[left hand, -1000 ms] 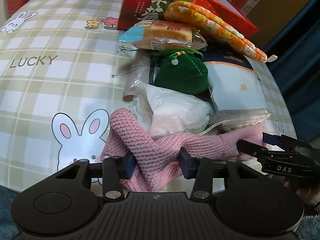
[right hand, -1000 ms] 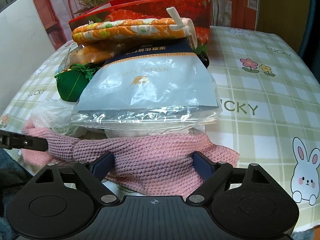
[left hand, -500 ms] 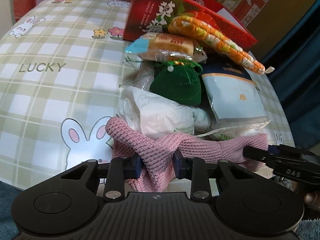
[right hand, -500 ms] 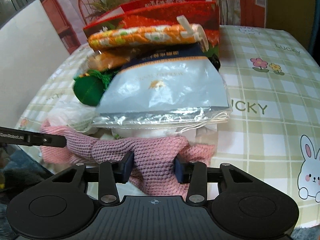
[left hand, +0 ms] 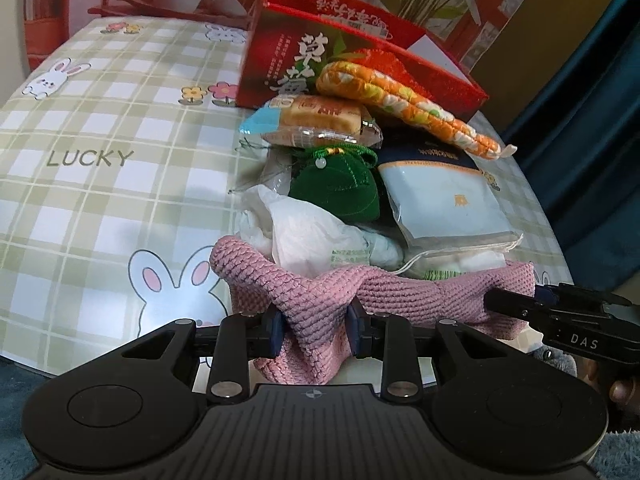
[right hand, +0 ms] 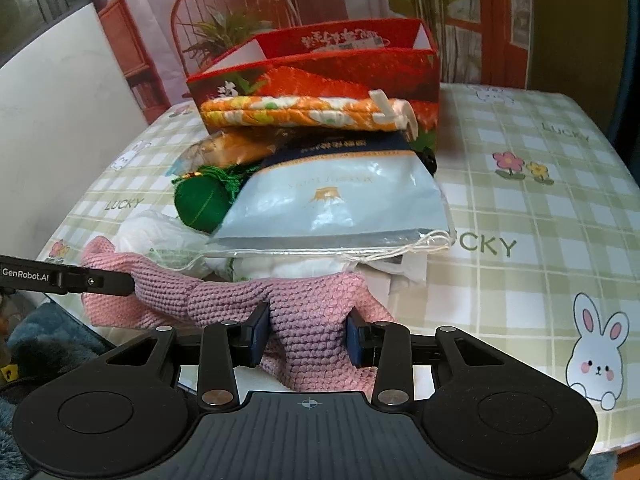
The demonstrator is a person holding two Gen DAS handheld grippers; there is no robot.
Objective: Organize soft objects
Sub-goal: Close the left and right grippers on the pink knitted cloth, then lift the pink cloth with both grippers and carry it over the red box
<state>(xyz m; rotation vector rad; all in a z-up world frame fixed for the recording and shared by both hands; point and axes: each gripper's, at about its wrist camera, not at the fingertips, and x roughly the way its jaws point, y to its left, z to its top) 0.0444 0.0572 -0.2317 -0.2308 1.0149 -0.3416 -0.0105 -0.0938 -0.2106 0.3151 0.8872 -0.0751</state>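
Note:
A pink knitted cloth (left hand: pixel 400 300) (right hand: pixel 224 300) lies at the near edge of a pile of soft things. My left gripper (left hand: pixel 314 330) is shut on its left end. My right gripper (right hand: pixel 306 334) is shut on its right end, and it shows in the left wrist view (left hand: pixel 560 320). Behind the cloth lie a white plastic bag (left hand: pixel 308 232), a green pouch (left hand: pixel 340 188) (right hand: pixel 200 202), a blue-white packet (left hand: pixel 444 204) (right hand: pixel 344 204), a wrapped bread (left hand: pixel 316 124) and an orange floral mitt (left hand: pixel 404 108) (right hand: pixel 304 114).
A red open box (left hand: pixel 288 60) (right hand: pixel 320 60) stands behind the pile. The table has a green checked cloth with rabbits (left hand: pixel 100 184) (right hand: pixel 540 240). The table's near edge runs just under both grippers. A blue rug (right hand: pixel 36 328) lies below.
Both grippers have closed on the pink cloth, bunching it between their fingers. They have lifted and drawn back slightly, so more of the table and box shows.

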